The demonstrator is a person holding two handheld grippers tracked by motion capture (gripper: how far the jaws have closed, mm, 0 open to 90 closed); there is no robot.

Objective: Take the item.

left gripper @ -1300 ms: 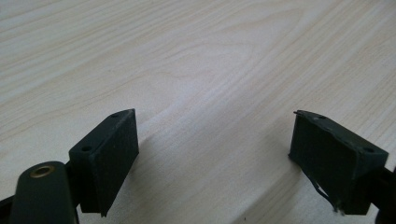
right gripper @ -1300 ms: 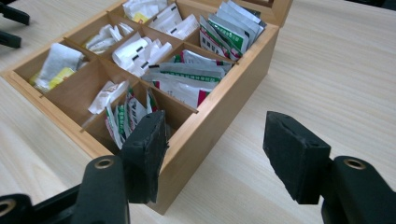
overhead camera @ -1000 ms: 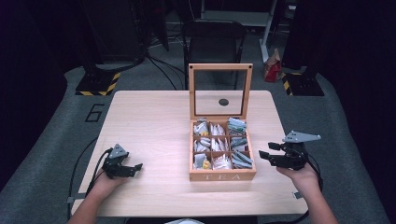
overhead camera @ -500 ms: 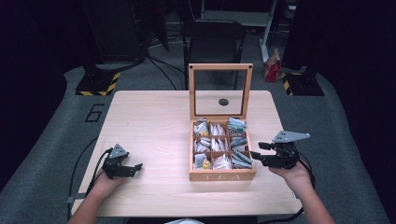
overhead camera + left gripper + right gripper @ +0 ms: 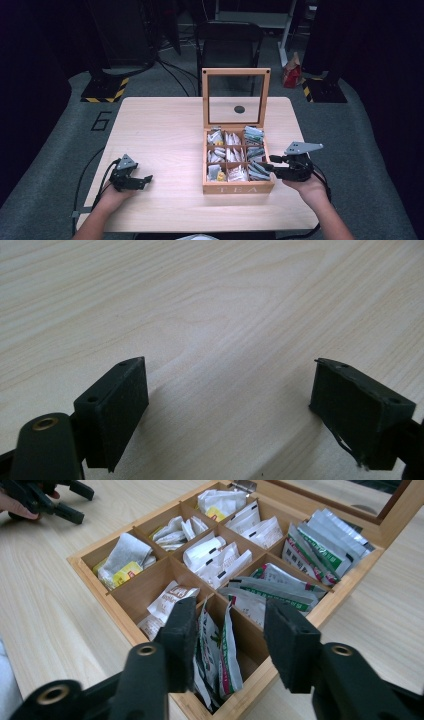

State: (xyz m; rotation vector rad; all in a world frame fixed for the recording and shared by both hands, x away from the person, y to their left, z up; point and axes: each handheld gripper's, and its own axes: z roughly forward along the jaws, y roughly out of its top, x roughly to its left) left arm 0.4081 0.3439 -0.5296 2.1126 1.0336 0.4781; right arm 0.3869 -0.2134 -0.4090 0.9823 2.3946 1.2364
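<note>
A wooden tea box (image 5: 237, 189) stands right of the table's middle, its glass lid (image 5: 236, 72) upright at the back. Its compartments hold tea packets. My right gripper (image 5: 267, 167) reaches in over the box's right wall, above the front right compartment. In the right gripper view its jaws (image 5: 230, 615) straddle upright green-and-white packets (image 5: 227, 655). They have just been closing: the left pad is at the packets and the right pad stands clear. My left gripper (image 5: 145, 181) rests low over bare table at the front left, its jaws (image 5: 227, 385) wide open with nothing between them.
A dark chair (image 5: 227, 42) stands behind the table's far edge. A red bag (image 5: 291, 72) lies on the grey floor at the back right. The box's other compartments hold white and yellow packets (image 5: 122, 562). The other hand and its gripper (image 5: 86, 504) lie far left.
My right gripper has moved left from beside the box to over its front right compartment, and its jaws stand narrower. The left gripper has stayed put.
</note>
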